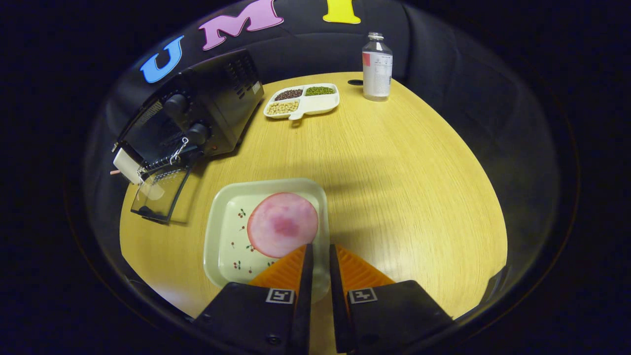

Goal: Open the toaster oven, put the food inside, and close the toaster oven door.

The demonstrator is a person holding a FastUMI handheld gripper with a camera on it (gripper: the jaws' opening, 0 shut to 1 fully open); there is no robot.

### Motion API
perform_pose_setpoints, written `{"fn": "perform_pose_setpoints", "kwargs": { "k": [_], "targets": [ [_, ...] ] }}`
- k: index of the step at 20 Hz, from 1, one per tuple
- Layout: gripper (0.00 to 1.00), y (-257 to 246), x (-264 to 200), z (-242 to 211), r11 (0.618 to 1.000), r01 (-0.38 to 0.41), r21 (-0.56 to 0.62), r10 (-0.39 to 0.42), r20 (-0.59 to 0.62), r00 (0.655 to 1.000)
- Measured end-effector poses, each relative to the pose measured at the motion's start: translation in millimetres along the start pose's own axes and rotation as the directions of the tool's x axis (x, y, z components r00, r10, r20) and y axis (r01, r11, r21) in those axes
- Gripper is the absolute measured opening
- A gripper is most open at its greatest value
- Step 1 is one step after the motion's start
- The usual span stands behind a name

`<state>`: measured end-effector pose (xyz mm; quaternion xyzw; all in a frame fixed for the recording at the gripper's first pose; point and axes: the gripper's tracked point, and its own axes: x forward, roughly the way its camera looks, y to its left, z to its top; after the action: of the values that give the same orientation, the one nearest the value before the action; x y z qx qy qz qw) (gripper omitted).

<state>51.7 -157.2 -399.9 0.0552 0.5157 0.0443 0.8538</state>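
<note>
Nearly closed, empty tongs (320,249) hover over the near rim of a plate (217,236) holding a round pink food slice (282,224). Far left, the toaster oven (207,106) faces near-left, its glass door (160,190) dropped open onto the surface (394,172).

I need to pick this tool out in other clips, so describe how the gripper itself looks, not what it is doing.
The gripper has two long fingers that taper to narrow tips, their upper faces ribbed with fine ridges. Each finger grows out of a black, blocky housing with small screws near its base. A square black-and-white marker sits on each housing where the finger begins. No cable or sleeve can be made out.
</note>
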Motion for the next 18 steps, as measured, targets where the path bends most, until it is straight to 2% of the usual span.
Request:
{"fn": "perform_pose_setpoints", "kwargs": {
  "k": [3, 6, 7, 12, 18],
  "targets": [
    [0.21, 2, -3, -1, 1.0, 0.003, 0.0, -0.003, -0.005, 1.0],
    [0.1, 6, 1, -5, 0.999, -0.031, 0.021, 0.032, -0.031, 0.999],
    [0.1, 8, -1, -4, 0.999, -0.042, 0.034, 0.043, -0.042, 0.998],
    [0.06, 19, -9, -9, 0.969, -0.096, 0.226, 0.112, -0.06, 0.992],
    [0.06, 33, -41, -6, 0.912, -0.104, 0.397, 0.104, 0.021, 0.994]
  ]
}}
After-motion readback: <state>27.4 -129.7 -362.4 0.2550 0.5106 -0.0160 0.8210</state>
